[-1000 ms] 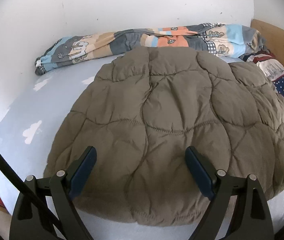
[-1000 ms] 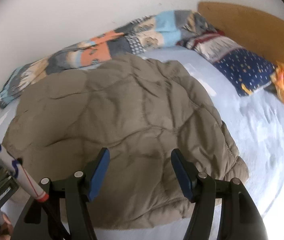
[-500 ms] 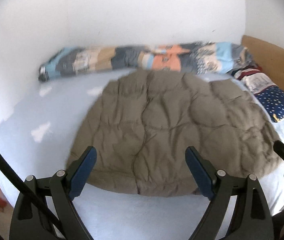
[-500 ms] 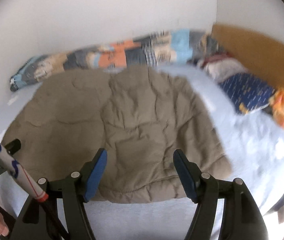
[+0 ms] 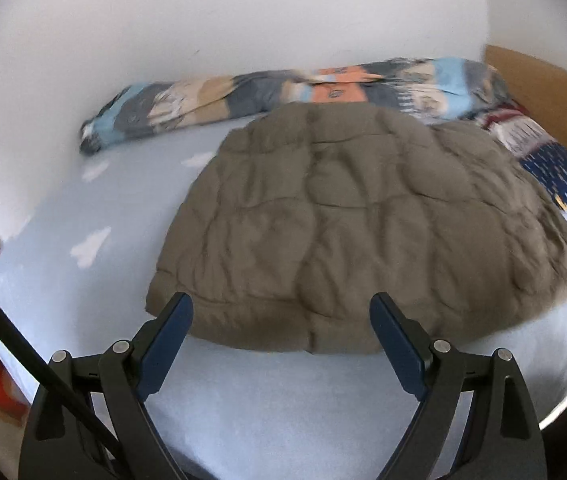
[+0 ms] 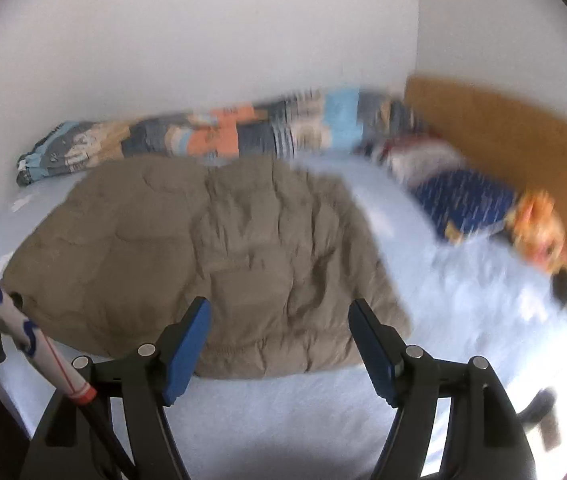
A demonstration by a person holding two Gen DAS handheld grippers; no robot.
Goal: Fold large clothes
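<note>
You have the jacket [image 5: 347, 232] lying flat on the bed [image 5: 95, 280], its hem toward you. Behind it, a rolled blanket [image 5: 267, 92] runs along the wall [image 5: 243, 20]. To the jacket's right, pillows [image 6: 463, 200] lie against the headboard [image 6: 503, 128]. Your left gripper [image 5: 281, 320] hangs over the near hem, jaws spread wide, touching nothing. Your right gripper [image 6: 279, 324] does the same further right along that hem, near the jacket's right corner.
</note>
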